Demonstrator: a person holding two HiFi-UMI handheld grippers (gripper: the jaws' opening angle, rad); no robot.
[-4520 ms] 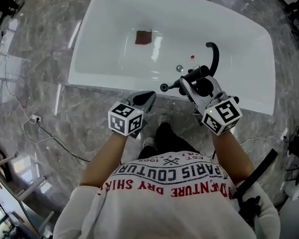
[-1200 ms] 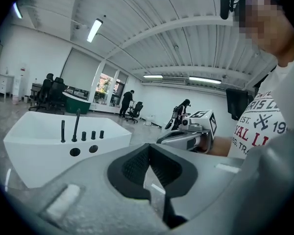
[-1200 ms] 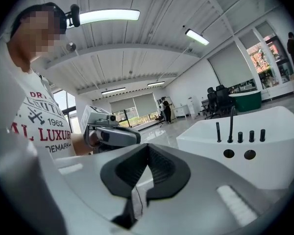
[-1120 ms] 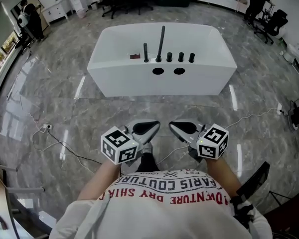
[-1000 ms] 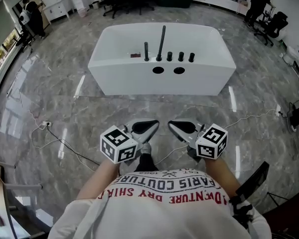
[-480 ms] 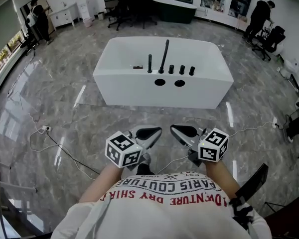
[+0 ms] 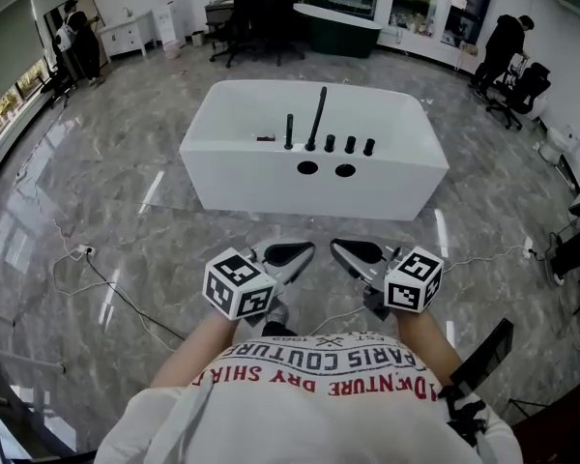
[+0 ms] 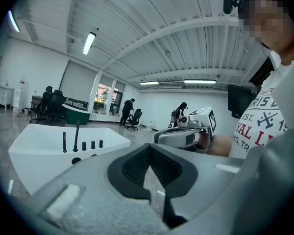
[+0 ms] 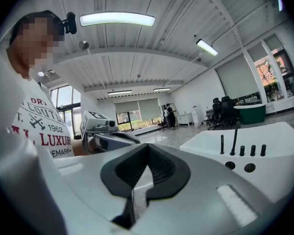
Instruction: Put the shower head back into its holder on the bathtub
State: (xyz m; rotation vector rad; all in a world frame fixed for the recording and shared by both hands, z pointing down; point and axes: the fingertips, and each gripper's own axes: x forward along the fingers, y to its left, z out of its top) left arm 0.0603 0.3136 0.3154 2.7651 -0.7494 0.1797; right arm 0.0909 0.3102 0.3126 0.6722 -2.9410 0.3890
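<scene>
The white bathtub (image 7: 271, 177) stands some way ahead on the marble floor. On its near rim a slim black shower head (image 7: 289, 131) stands upright beside the tall black spout (image 7: 319, 116) and three knobs (image 7: 350, 144). My left gripper (image 7: 304, 251) and right gripper (image 7: 338, 249) hover side by side close to the person's chest, far from the tub. Both are shut with nothing between the pads. The left gripper view shows its shut jaws, the tub (image 8: 39, 146) and the other gripper (image 8: 186, 136). The right gripper view shows the tub (image 9: 269, 146).
Cables (image 7: 106, 288) trail over the floor at left. Office chairs (image 7: 261, 8) and a dark green tub (image 7: 333, 17) stand at the back. People stand at the far right (image 7: 503, 42) and far left (image 7: 77, 42). A black stand (image 7: 483, 356) is at lower right.
Earlier my right gripper was at the tub's rim by the black shower head. Now both grippers are empty and well back from the tub. The head view has tilted up a little.
</scene>
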